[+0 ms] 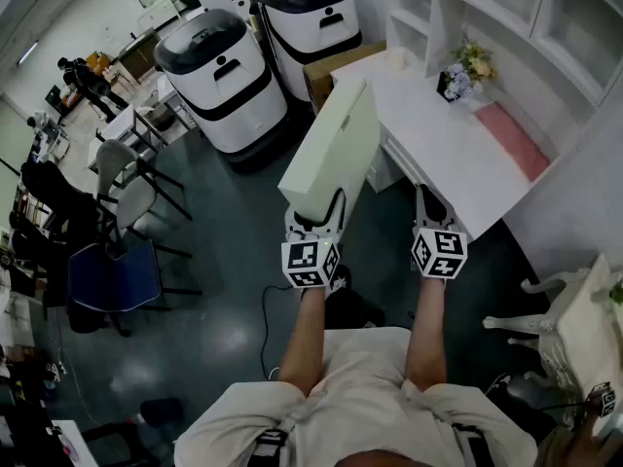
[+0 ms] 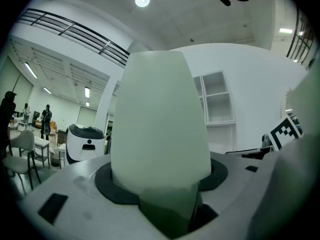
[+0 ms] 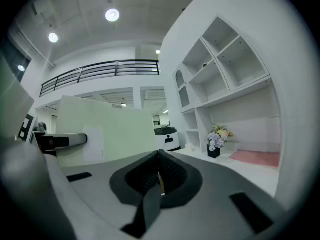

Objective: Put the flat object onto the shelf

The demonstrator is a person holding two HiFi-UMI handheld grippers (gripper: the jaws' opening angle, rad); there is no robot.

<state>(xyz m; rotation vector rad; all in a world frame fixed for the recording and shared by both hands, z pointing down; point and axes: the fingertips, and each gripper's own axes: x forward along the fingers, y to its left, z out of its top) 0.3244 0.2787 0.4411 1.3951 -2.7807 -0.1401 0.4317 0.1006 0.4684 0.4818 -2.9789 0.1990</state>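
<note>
A flat, pale green-white box [image 1: 333,149] rises tilted up and away from my left gripper [image 1: 316,214], which is shut on its lower end. In the left gripper view the box [image 2: 160,119] fills the middle, wedged between the jaws of the left gripper [image 2: 166,186]. My right gripper [image 1: 432,202] hangs beside it over the near edge of the white table [image 1: 458,159]; its jaws are shut and hold nothing [image 3: 159,173]. In the right gripper view, the white shelf unit [image 3: 220,59] stands behind the table, and the box [image 3: 107,129] shows to the left.
A pot of flowers [image 1: 465,66] and a pink mat [image 1: 516,139] lie on the table. Two white machines [image 1: 219,76] and a cardboard box [image 1: 336,66] stand beyond. Chairs [image 1: 131,188] are at the left, and a white chair [image 1: 565,309] is at the right.
</note>
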